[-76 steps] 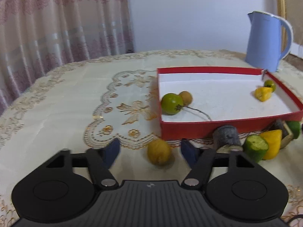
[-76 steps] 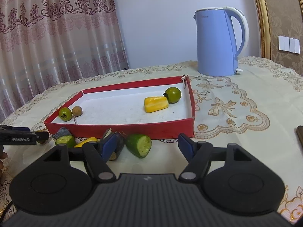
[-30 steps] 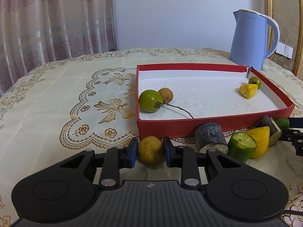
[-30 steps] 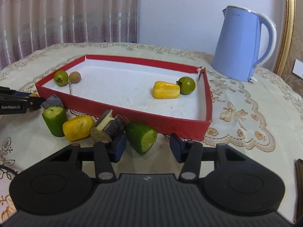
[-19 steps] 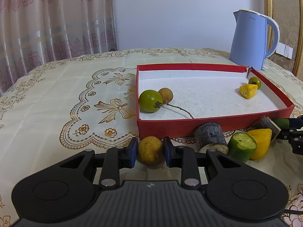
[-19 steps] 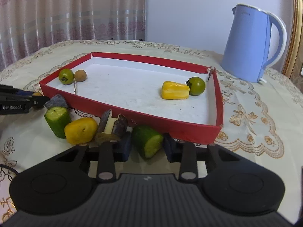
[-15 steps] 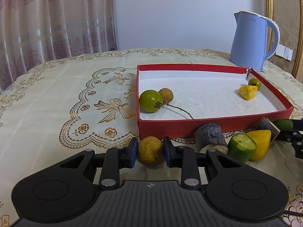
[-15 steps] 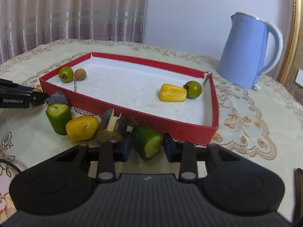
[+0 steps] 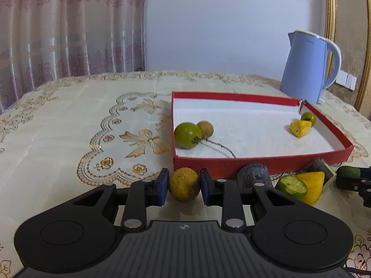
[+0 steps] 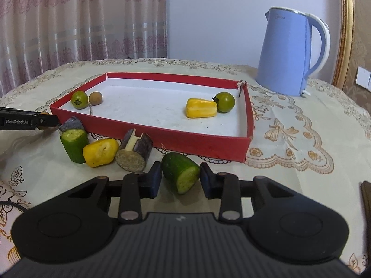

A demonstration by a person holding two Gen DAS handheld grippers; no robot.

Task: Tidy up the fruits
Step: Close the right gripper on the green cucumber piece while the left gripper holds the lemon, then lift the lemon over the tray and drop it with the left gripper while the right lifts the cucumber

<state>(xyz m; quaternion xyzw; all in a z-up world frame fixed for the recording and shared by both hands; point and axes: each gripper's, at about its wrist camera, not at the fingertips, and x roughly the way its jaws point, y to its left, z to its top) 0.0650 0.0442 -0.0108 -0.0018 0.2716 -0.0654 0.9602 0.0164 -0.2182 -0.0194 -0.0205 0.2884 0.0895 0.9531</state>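
1. The right tool (image 10: 180, 180) has just closed: a second ago its jaws stood apart around the green cucumber piece (image 10: 181, 175), and now both pads press its sides, the piece resting on the surface (image 10: 301, 185) just in front of the red tray (image 10: 208, 147).
2. The left tool (image 9: 183, 186) has not changed over that time; it stays clamped on the round brown fruit (image 9: 183, 184), which sits on the surface against the tray's near wall.
3. My reading: both grasps are made, so lifting the two pieces over the wall into the tray should come next.
4. Already inside the tray are a green round fruit (image 10: 79, 99) with a small brown one (image 10: 95, 98) at one end, and a yellow piece (image 10: 201, 108) beside another green fruit (image 10: 224, 102) at the other.
5. Outside, another cucumber piece (image 10: 74, 144), a yellow piece (image 10: 100, 152) and a dark cut chunk (image 10: 135, 153) are waiting.
6. Writing: "GenRobot.AI" in white on the left tool's finger, seen from the right wrist. The blue kettle (image 10: 289, 55) bears a faint mark near its rim, too small to read.
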